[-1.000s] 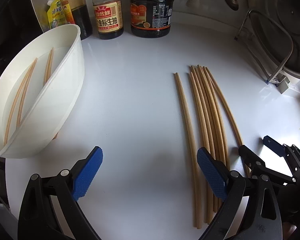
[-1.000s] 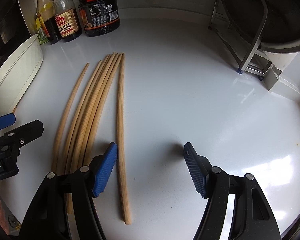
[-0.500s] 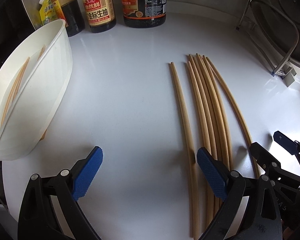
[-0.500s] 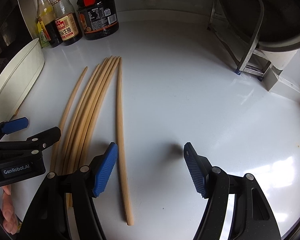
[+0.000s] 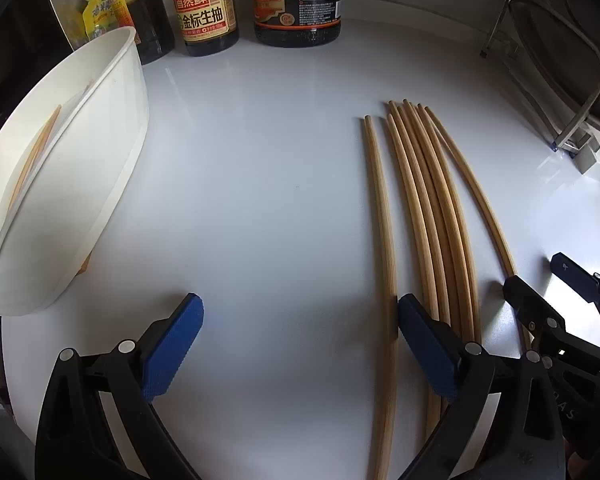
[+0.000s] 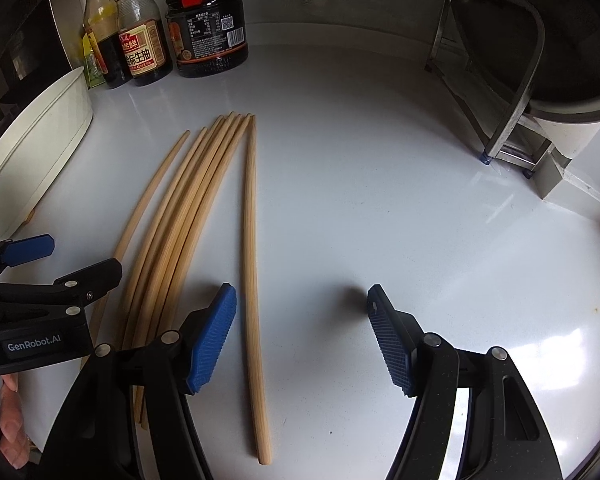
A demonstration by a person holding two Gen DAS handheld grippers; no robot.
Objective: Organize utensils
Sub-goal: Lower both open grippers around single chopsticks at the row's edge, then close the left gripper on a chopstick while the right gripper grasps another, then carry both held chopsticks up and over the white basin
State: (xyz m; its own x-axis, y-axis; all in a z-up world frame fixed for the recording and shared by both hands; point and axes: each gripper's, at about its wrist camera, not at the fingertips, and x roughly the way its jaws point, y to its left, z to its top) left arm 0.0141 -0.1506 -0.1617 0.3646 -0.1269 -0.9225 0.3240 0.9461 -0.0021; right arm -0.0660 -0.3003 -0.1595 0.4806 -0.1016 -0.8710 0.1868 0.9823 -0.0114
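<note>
At the far left, a white oval holder [image 5: 112,128] is sitting on the white desk [image 5: 260,200], its long side running away from the camera. Two chopsticks inside the holder [image 5: 36,156] are lying against its inner wall, partly hidden by the rim. Behind it, along the back edge, three dark sauce bottles [image 5: 204,8] are standing in a row, with a yellow squeeze pouch [image 5: 96,12] tucked in at the left end.

The left tongs [image 5: 296,344] are hanging wide open above bare desk, gripping nothing; the right-hand blue pad is sitting just beside the leftmost loose chopstick [image 5: 380,220], which is lying a little apart from the others.

To the right of that, the bundle of chopsticks [image 5: 432,208] is lying flat on the desk, packed side by side, with tips fanning toward the bottles. One more chopstick [image 6: 251,240] is lying alone on the bundle's right side, just beside the left-hand pad of the right tongs [image 6: 300,336]. Those tongs are also standing open and empty, their jaws spread over clear desk to the right of that stick.

At the far right, a metal rack [image 6: 520,80] is standing near the desk's edge, holding a large dark pot [image 6: 580,40].
</note>
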